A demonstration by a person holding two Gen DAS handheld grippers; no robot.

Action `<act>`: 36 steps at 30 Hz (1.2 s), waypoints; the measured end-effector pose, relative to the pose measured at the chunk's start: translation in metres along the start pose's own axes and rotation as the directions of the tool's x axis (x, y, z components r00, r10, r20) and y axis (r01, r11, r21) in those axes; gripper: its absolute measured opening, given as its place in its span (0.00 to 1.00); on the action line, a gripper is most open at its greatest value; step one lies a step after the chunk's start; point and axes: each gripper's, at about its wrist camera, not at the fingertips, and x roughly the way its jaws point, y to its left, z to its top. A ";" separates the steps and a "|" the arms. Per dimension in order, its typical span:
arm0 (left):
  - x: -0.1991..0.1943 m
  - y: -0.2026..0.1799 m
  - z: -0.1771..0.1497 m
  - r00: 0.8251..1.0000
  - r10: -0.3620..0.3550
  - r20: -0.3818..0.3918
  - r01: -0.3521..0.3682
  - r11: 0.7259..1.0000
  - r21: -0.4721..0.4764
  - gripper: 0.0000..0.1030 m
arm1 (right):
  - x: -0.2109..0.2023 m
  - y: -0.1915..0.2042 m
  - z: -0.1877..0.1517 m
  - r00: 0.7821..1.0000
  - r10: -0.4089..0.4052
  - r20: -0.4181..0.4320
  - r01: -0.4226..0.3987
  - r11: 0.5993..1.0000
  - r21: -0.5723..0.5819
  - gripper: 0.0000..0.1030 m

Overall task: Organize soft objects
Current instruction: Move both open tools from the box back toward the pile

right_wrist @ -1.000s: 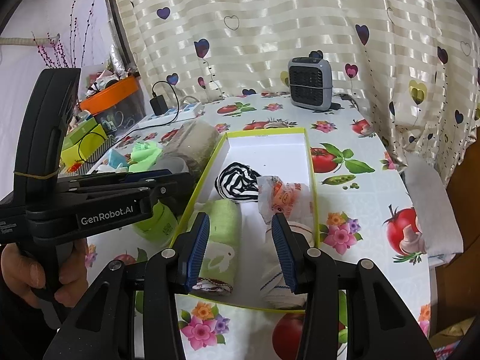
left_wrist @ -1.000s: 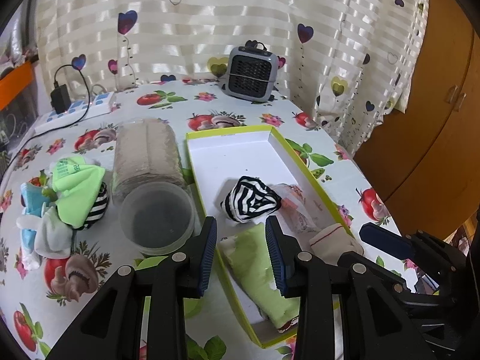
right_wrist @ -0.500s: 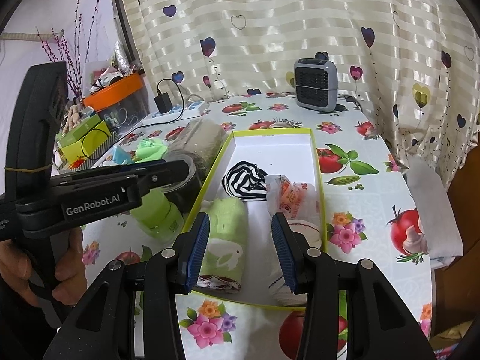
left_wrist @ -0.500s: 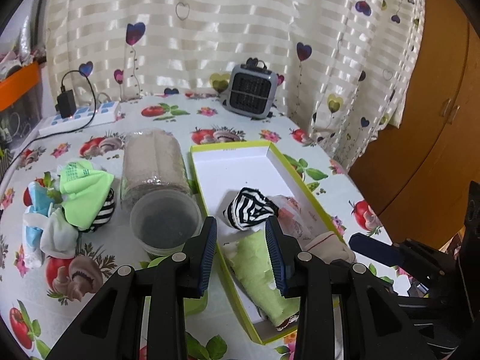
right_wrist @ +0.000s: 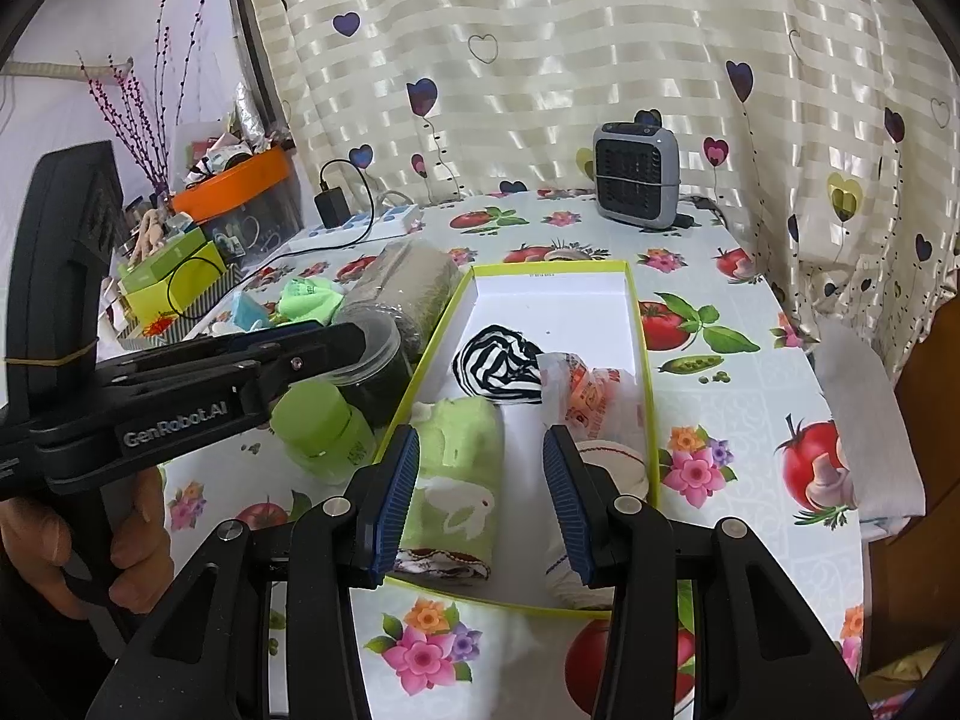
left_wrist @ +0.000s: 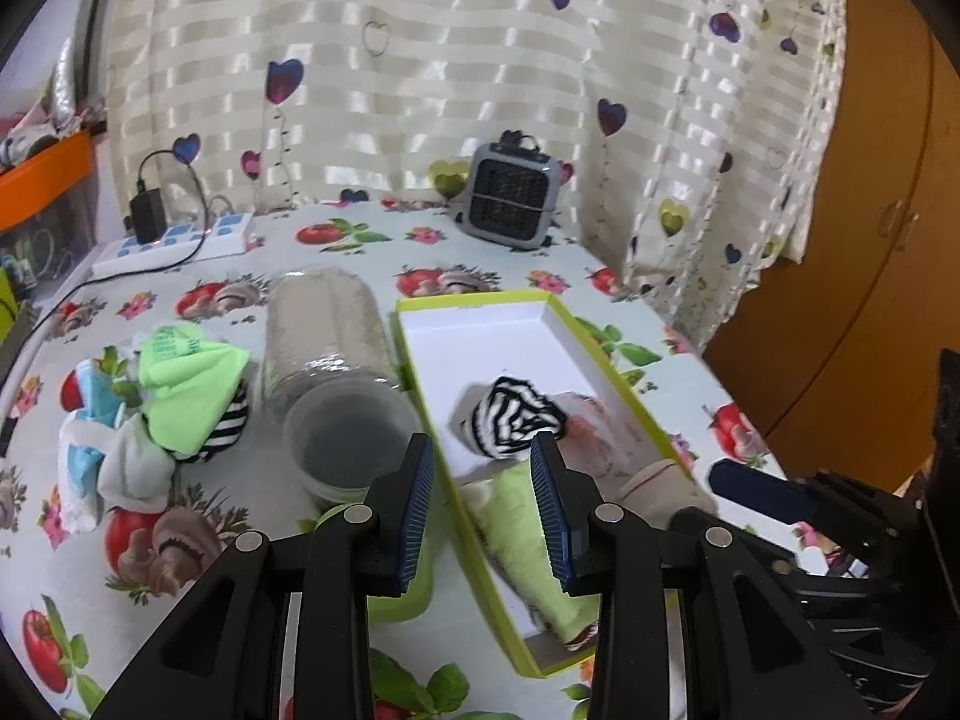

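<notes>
A white box with a lime rim (left_wrist: 600, 354) (right_wrist: 636, 324) holds a black-and-white striped sock ball (left_wrist: 516, 417) (right_wrist: 498, 366), a rolled green towel (left_wrist: 534, 540) (right_wrist: 459, 462), a plastic-wrapped bundle (right_wrist: 594, 396) and a white sock (right_wrist: 606, 468). A loose pile of green, blue and white soft pieces (left_wrist: 180, 384) lies left of a tipped clear jar (left_wrist: 327, 348). My left gripper (left_wrist: 483, 504) (right_wrist: 354, 339) hovers open over the box's near left rim, holding nothing. My right gripper (right_wrist: 483, 498) (left_wrist: 774, 498) stands open above the box's near end, also holding nothing.
A green-capped bottle (right_wrist: 324, 426) stands just left of the box. A grey heater (left_wrist: 510, 198) and a power strip (left_wrist: 174, 243) sit at the back of the table. A folded white cloth (right_wrist: 858, 420) hangs at the right table edge. A hand (right_wrist: 138, 540) grips the left tool.
My left gripper has lifted and drawn back slightly, so the table sits lower in its view. The right gripper has stayed put. Both stay open.
</notes>
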 end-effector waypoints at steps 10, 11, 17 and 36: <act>-0.007 0.019 -0.001 0.996 0.093 0.003 -0.093 0.993 -0.068 0.31 | -0.006 0.007 0.001 1.000 0.011 0.014 -0.010 1.000 -0.014 0.43; -0.009 0.019 -0.001 0.995 0.096 0.008 -0.095 0.993 -0.067 0.31 | -0.007 0.008 0.001 1.000 0.014 0.016 -0.014 1.000 -0.015 0.43; -0.025 0.021 -0.007 0.995 0.096 0.027 -0.094 0.993 -0.073 0.31 | -0.010 0.015 0.003 0.999 0.028 0.040 -0.027 0.999 -0.023 0.43; -0.049 0.095 -0.052 0.980 0.196 -0.016 -0.196 0.964 -0.179 0.33 | 0.006 0.077 0.011 0.988 0.156 0.017 -0.152 0.979 -0.137 0.43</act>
